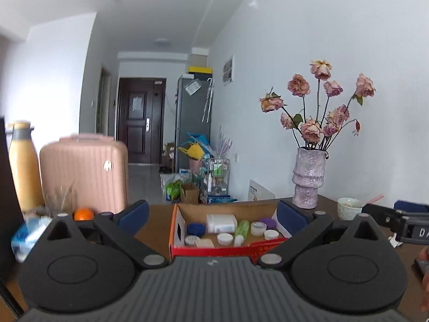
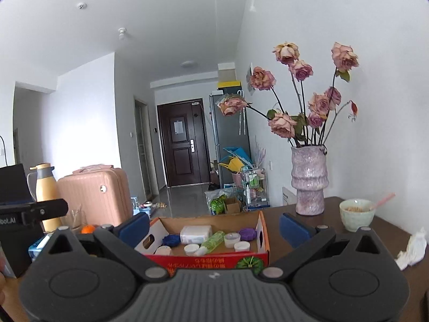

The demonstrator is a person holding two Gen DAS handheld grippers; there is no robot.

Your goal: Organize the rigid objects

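An open cardboard box (image 1: 214, 249) with a red front wall sits on the brown table. Inside lie a white rectangular case (image 1: 221, 222), a blue round lid (image 1: 195, 228), a green bottle (image 1: 242, 228), a purple round piece (image 1: 267, 222) and several white jar lids. My left gripper (image 1: 211, 213) is open, its blue pads wide apart in front of the box with nothing between them. The right wrist view shows the same box (image 2: 203, 261), the case (image 2: 195, 234) and the bottle (image 2: 213, 241). My right gripper (image 2: 213, 226) is open and holds nothing.
A pink vase of dried roses (image 2: 309, 182) stands at the back right, with a bowl (image 2: 356, 213) and a crumpled tissue (image 2: 413, 249) beside it. At the left are a yellow flask (image 1: 24, 166), an orange (image 1: 83, 213) and a pink suitcase (image 1: 85, 171).
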